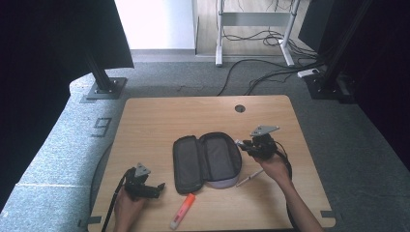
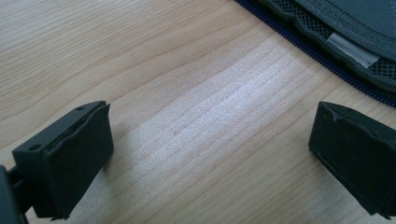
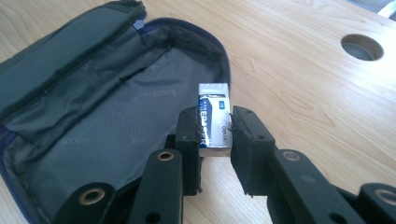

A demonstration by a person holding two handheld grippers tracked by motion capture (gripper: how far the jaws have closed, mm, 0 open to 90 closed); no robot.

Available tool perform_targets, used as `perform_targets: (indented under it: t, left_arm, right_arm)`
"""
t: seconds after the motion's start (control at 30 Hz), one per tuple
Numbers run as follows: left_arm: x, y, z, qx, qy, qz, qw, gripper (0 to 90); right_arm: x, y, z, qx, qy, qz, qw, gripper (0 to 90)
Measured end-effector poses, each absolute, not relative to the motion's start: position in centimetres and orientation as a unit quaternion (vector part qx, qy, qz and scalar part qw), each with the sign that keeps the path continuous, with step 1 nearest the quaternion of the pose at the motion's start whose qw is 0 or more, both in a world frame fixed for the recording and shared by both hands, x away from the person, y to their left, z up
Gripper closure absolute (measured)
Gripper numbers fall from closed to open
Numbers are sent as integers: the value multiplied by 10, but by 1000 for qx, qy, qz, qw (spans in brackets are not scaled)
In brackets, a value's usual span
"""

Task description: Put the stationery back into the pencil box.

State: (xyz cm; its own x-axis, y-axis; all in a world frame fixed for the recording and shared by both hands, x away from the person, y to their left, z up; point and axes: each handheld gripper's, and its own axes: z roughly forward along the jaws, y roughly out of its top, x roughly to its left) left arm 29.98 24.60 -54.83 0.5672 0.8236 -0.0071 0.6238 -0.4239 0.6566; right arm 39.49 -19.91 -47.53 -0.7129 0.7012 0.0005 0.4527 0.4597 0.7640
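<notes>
A dark pencil case (image 1: pixel 207 162) lies unzipped and spread flat at the table's middle; its grey lining (image 3: pixel 107 121) fills the left of the right gripper view. My right gripper (image 1: pixel 240 143) is shut on a white and blue eraser (image 3: pixel 214 120), held just over the case's right rim. My left gripper (image 1: pixel 159 187) rests low at the front left of the table, open, with bare wood between its pads (image 2: pixel 74 158). The case's zipper edge (image 2: pixel 327 51) runs across the upper right of the left gripper view.
An orange and white marker (image 1: pixel 183 210) lies near the front edge, below the case. A thin pen (image 1: pixel 249 178) lies just right of the case under the right hand. A round cable hole (image 1: pixel 240 108) sits near the table's far edge (image 3: pixel 362 46).
</notes>
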Motion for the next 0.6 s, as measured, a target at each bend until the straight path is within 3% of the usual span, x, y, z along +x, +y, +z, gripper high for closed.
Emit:
perform_targets:
  t: [0.6]
  left_arm:
    - [300,246,-548,830,434,159,312,0]
  right_arm:
    - [398,-160,-478,316,852,389,151,715]
